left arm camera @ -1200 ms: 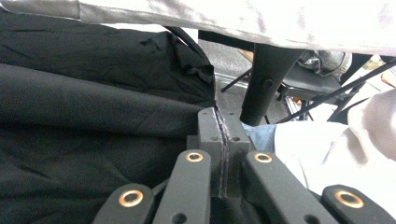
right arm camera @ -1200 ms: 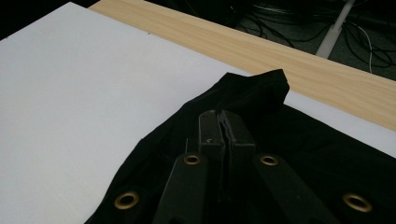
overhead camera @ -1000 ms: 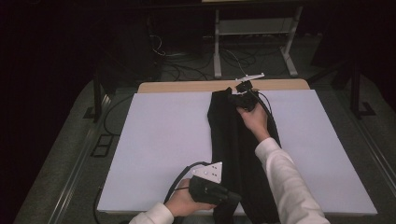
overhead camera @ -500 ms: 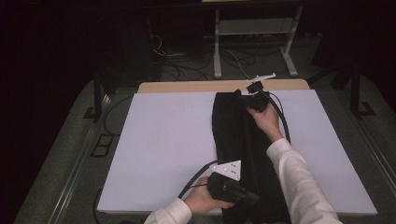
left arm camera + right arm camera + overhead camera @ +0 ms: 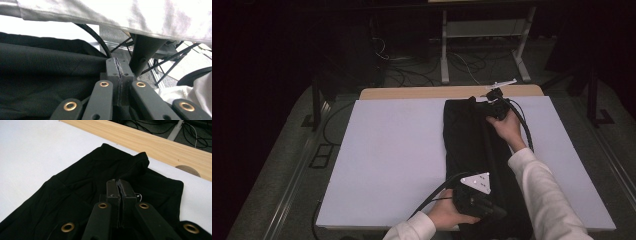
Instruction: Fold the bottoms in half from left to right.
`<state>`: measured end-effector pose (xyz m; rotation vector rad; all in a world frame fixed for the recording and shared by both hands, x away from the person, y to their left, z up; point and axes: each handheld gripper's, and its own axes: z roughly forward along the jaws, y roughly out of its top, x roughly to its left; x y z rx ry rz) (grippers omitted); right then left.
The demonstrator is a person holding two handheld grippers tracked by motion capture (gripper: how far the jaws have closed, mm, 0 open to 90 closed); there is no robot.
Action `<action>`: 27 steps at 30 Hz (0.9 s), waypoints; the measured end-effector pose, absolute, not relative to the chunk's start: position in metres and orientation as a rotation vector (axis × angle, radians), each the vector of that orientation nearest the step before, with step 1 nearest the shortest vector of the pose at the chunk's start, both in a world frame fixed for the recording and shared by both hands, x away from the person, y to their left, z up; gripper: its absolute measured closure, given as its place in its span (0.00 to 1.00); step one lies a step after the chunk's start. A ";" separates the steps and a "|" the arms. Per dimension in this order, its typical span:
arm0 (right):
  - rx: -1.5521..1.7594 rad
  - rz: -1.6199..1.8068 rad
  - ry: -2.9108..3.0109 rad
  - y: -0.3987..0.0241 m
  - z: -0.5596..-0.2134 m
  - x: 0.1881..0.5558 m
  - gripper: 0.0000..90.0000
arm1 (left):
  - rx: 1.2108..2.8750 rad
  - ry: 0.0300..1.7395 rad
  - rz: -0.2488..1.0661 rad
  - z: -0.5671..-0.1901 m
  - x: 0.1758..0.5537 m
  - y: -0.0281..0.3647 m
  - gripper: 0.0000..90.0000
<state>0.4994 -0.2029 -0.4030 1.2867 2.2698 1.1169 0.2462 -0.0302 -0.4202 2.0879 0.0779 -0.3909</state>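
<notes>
Black garment [image 5: 474, 150] lies lengthwise on white table [image 5: 392, 160], right of centre. Left gripper [image 5: 117, 72] at near end, right gripper [image 5: 120, 188] at far end: both jaws clenched, fabric pinch unclear. Advice: move both ends together, keep cloth taut, low, edges aligned.

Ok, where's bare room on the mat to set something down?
Widest free patch: the white mat left of the black garment, out to its left edge. A narrower strip lies right of the garment. The garment's length is crowded: right gripper at its far end, left gripper near.
</notes>
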 end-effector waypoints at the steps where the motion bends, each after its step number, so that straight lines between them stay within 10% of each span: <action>1: 1.280 1.116 2.275 -0.204 -0.403 0.500 0.96 | 2.088 0.078 -0.390 -0.420 0.246 -0.033 0.99; 27: 1.319 1.135 2.271 -0.246 -0.411 0.504 0.96 | 2.126 0.092 -0.391 -0.420 0.248 -0.080 0.99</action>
